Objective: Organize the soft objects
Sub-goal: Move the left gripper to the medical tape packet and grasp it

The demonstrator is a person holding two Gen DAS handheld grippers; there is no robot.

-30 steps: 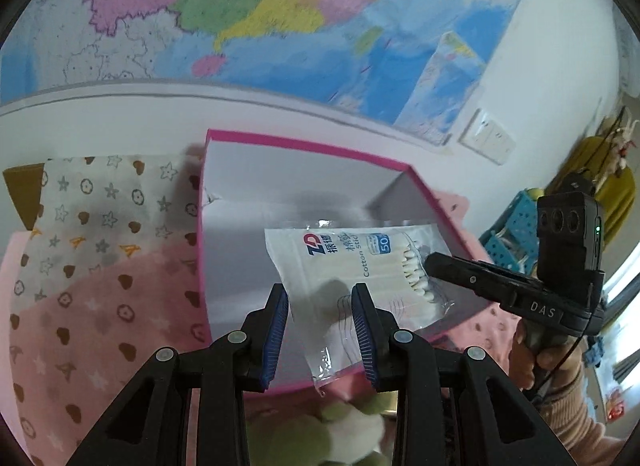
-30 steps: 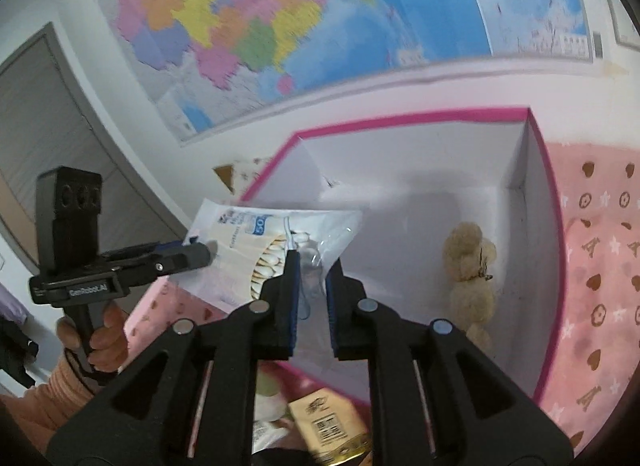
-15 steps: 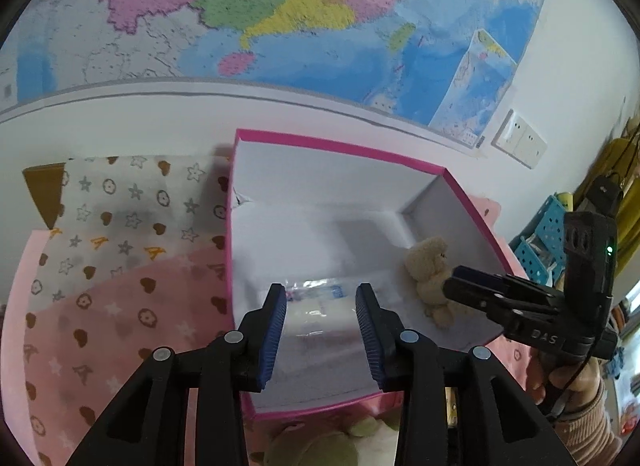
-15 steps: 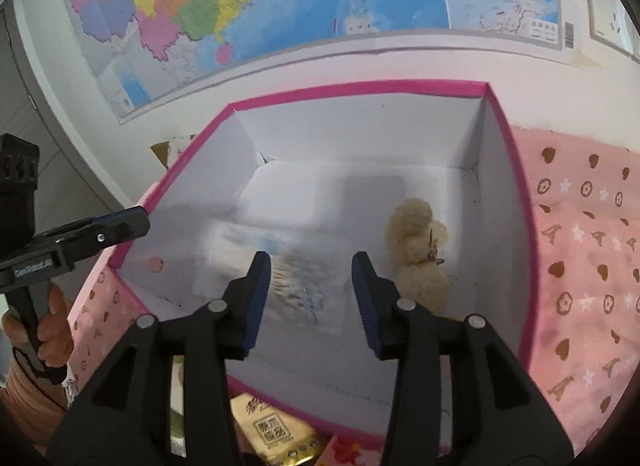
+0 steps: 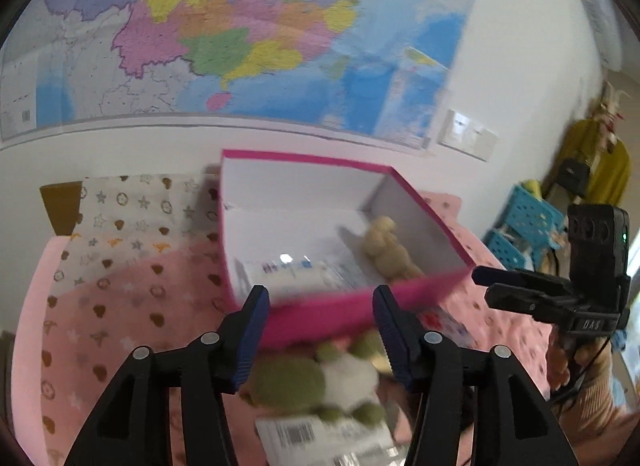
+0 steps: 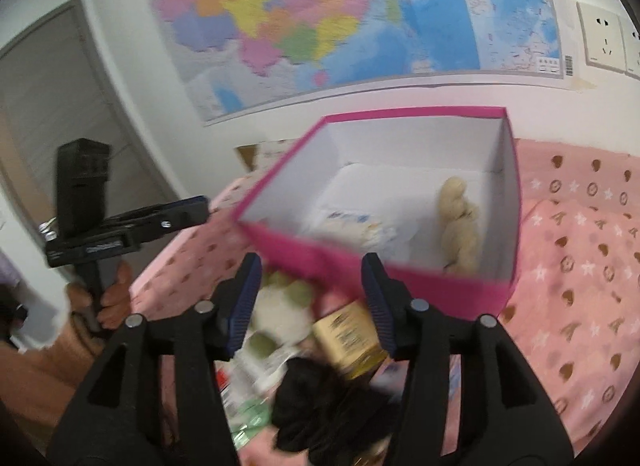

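Packet (image 5: pixel 288 270) and bear (image 5: pixel 386 246) in box (image 5: pixel 320 316) (toy (image 5: pixel 316 382) seemingly before).

- One pink box (image 6: pixel 400 282)
- One beige plush bear (image 6: pixel 458 225) inside it
- One cotton-swab packet (image 5: pixel 292 272) inside it
- One green-and-white plush toy (image 5: pixel 320 386)
- One gold carton (image 6: pixel 348 338)
- One black cloth (image 6: pixel 320 406)

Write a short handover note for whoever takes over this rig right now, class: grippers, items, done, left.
Left gripper: open, empty, jaws just opened.
Right gripper: open, empty, jaws just opened.
Pink box: holds the swab pack and tan plush.
Done: swab pack released into the box.
Left: green plush, black cloth and gold packet lie on the bedding in front of the box.
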